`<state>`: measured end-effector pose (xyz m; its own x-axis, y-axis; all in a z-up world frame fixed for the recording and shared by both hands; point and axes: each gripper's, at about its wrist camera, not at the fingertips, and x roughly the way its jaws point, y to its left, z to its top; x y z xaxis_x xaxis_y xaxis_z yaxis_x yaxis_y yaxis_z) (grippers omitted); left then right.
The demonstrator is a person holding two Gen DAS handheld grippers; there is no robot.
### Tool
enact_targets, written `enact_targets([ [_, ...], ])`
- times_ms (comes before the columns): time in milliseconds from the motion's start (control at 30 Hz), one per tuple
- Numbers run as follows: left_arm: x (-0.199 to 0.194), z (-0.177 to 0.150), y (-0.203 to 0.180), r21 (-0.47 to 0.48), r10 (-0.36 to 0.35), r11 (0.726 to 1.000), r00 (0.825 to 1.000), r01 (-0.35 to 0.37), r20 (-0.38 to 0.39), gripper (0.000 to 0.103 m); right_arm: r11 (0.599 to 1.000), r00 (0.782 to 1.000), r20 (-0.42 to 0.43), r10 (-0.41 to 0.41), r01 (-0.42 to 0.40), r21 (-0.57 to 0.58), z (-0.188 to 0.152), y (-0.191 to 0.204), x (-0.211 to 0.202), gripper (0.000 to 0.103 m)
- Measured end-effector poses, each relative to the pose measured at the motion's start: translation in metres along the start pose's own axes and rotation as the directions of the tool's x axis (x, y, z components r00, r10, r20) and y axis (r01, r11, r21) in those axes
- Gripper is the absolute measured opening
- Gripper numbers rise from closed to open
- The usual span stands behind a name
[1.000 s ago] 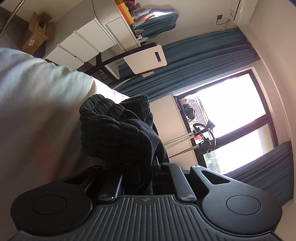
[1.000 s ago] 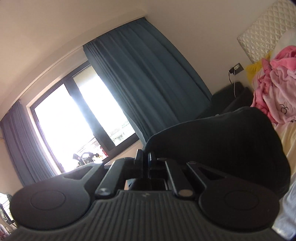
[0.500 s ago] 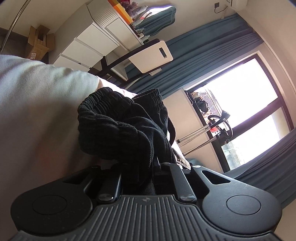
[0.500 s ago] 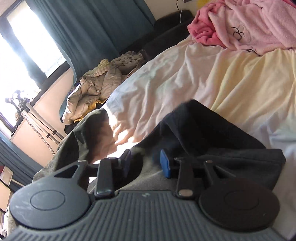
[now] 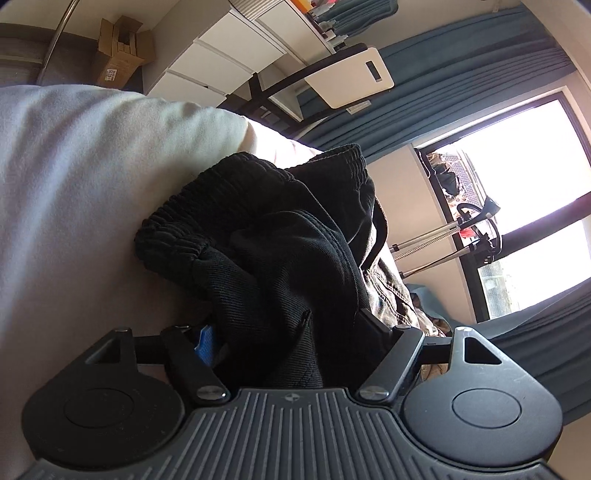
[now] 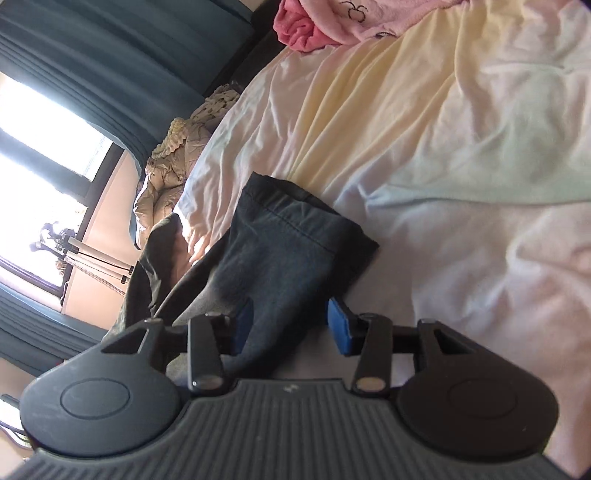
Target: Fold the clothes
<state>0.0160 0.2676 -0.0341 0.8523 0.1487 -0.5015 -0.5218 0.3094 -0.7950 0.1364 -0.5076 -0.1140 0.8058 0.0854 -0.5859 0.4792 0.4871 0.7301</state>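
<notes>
**Two claws, one pair of dark shorts on the bed**

Left wrist view: My left claw (image 5: 291,332) has its two fingers spread wide apart. One pair of black shorts (image 5: 280,236) sits bunched up between them, with the crinkly waistband at the far end. The cloth touches the space between the fingers, but they are not squeezing it. I can see one blue pad (image 5: 205,341) on the left finger. The shorts rest on the bed (image 5: 74,192), which has a pale sheet. Behind it I count one white set of drawers (image 5: 221,62), one cardboard box (image 5: 120,55), one window (image 5: 524,192) and blue curtains (image 5: 424,81).

Right wrist view: My right claw (image 6: 291,326) is spread apart too. I count two blue pads (image 6: 341,326), one on each finger. The leg end of the same shorts lies flat on the bed between the two fingers, with its hem pointing away from me. The left pad is right against the cloth; the right pad is just beside it. Farther off I see one pink garment (image 6: 332,22) at the top of the bed and one beige quilted jacket (image 6: 166,173) off the bed's edge.
</notes>
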Motion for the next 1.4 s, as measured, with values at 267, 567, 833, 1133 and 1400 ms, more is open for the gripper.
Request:
enact_targets([
  [267, -0.021, -0.016, 0.009, -0.124, -0.052, 0.992, 0.991, 0.037, -0.120, 0.085, 0.989, 0.996, -0.056, 0.065, -0.057, 0.135, 0.002, -0.029, 0.005, 0.048],
  [567, 0.046, -0.026, 0.035, -0.288, -0.073, 0.957, 0.945, -0.023, -0.318, 0.083, 0.982, 0.994, -0.048, 0.094, -0.085, 0.168, 0.006, -0.037, 0.020, 0.050],
  [833, 0.068, -0.019, 0.043, -0.298, -0.072, 0.954, 0.966, -0.005, -0.249, 0.080, 0.984, 0.995, 0.038, 0.096, -0.100, 0.147, -0.008, -0.021, 0.036, 0.052],
  [1133, 0.074, -0.016, -0.018, 0.055, 0.083, 0.996, 0.986, -0.075, -0.144, 0.034, 0.986, 0.990, 0.110, 0.089, -0.103, 0.133, -0.007, -0.021, 0.058, 0.011],
  [1400, 0.061, -0.005, -0.069, 0.180, 0.095, 0.980, 0.992, -0.080, -0.080, 0.013, 0.952, 0.955, 0.271, 0.119, -0.187, 0.244, -0.003, -0.023, 0.037, 0.004],
])
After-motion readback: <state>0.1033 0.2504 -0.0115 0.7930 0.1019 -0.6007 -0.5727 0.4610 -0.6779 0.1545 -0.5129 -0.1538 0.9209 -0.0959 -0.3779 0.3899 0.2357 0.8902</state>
